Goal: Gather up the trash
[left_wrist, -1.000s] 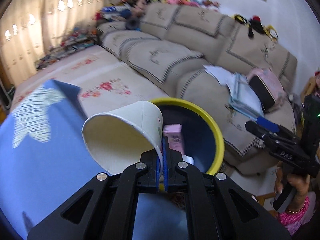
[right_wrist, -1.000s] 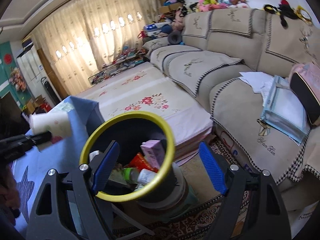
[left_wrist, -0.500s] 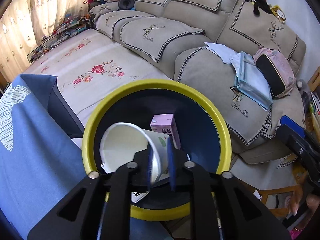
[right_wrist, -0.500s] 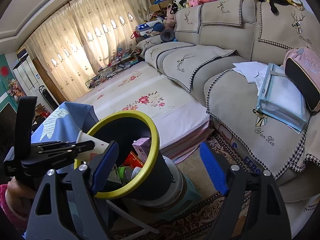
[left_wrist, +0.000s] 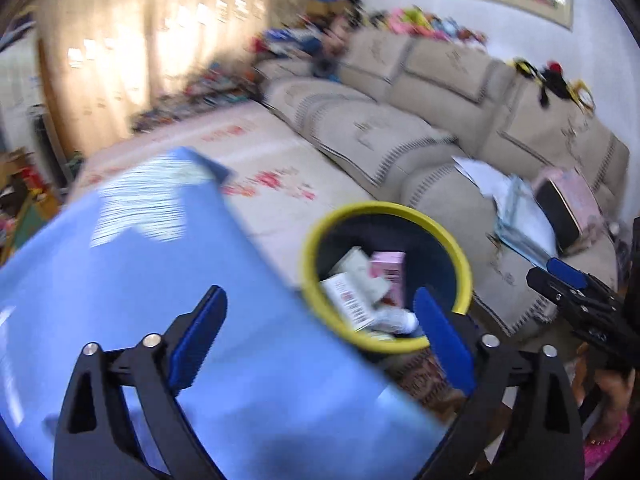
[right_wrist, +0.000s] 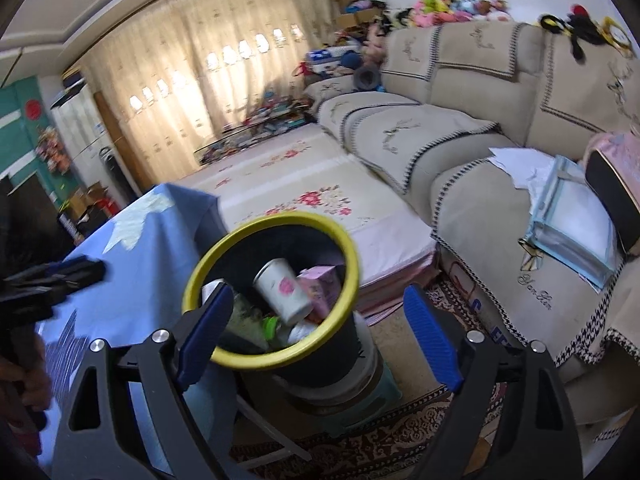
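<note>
The black bin with a yellow rim stands beside the blue-clothed table. A white paper cup lies tilted inside it on a pink carton and other trash. My left gripper hangs over the table's edge, short of the bin; its jaws are opening wide with nothing between them. My right gripper hovers just before the bin, its jaws also opening and holding nothing. Each gripper shows at the edge of the other's view: the left gripper and the right gripper.
A beige sofa runs along the right, with papers and a pink bag on its seat. A floral mat lies behind the bin and a patterned rug under it. A hand holds the left gripper.
The left gripper carried the paper cup over the bin, opened and let it drop in, then pulled back over the blue table. The right gripper stayed near the bin.
</note>
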A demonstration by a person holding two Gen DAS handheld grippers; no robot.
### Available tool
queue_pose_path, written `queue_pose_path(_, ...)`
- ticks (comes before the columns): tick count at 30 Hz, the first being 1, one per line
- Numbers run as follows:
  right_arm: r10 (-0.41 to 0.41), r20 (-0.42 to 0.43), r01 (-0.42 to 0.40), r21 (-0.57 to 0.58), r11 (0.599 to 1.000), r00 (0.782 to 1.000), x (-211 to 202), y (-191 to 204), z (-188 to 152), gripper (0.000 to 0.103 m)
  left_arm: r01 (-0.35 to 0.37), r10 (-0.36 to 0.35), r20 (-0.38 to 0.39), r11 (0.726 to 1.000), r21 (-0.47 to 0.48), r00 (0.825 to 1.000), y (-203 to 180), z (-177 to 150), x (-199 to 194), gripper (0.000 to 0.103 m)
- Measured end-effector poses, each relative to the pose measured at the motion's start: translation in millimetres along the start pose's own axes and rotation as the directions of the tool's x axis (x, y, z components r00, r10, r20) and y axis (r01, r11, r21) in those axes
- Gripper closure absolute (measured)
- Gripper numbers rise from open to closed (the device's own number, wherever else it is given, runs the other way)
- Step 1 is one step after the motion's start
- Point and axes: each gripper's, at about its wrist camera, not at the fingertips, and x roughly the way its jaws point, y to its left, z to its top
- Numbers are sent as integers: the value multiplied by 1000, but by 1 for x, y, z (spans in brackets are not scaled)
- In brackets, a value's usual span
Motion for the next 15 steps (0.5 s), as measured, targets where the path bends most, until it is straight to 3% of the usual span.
queue_pose_path(3, 39, -4, -39, -39, 998, 999, -10, 19, -7, 20, -103, 106, 51, 992, -66, 993, 35, -28, -56, 5)
queue_pose_path(6, 71, 14, -69, -78, 995, 997, -26, 40, -12, 13, -222, 235, 97, 966, -132, 967, 64, -59, -109, 5)
queue_pose_path(11, 129, 66, -117, -161, 980, 989, -61, 83, -20, 7, -394, 438, 141, 882, -257, 888, 102, -116, -195, 5)
queue_pose_path(15, 144, 75, -123, -233, 965, 987, -82, 115, -28, 7, -474, 539, 154, 820, -321, 828, 116, -152, -246, 5)
